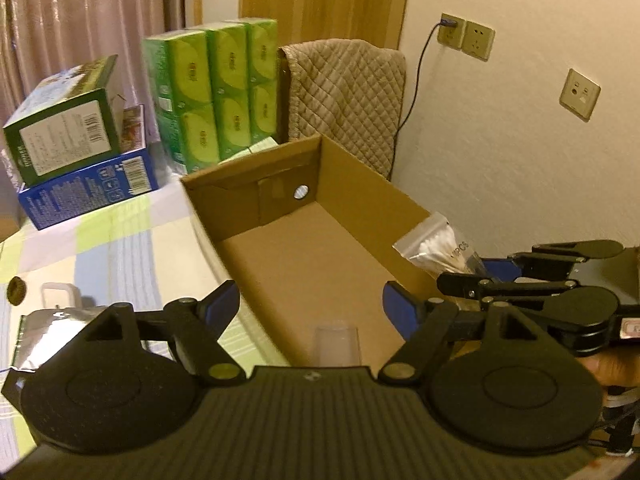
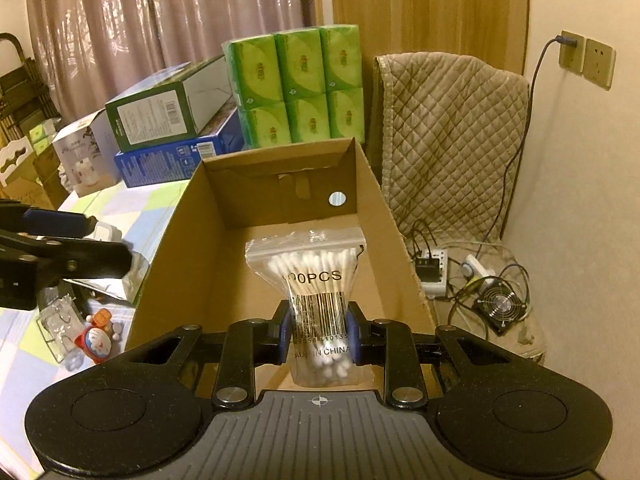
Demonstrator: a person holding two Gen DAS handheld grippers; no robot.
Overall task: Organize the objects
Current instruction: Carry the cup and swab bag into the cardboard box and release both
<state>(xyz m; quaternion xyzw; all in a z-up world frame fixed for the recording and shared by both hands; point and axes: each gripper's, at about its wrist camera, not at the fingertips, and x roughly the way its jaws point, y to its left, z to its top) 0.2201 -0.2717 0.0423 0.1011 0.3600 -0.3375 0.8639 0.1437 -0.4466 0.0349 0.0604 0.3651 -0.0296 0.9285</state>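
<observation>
An open cardboard box (image 2: 180,264) lies on the checked tablecloth. My right gripper (image 2: 318,332) hangs over the inside of the box, shut on a clear zip bag of cotton swabs (image 2: 316,280) at the barcode. The bag stands upright between the blue pads. In the left wrist view the same bag (image 1: 436,248) shows at the box's right wall (image 1: 384,196), held by the right gripper (image 1: 472,270). My left gripper (image 1: 310,304) stands open over the near left part of the box, its pads touching nothing. Below it a small clear plastic piece (image 1: 336,344) lies in the box.
Green tissue packs (image 2: 300,88) and a green carton on a blue carton (image 2: 168,112) stand behind the box. A quilt-covered chair (image 2: 448,128), cables and a small fan (image 2: 500,304) are on the right. A toy figure (image 2: 96,340), a foil pouch (image 1: 48,332) and a bottle cap (image 1: 17,290) lie left of the box.
</observation>
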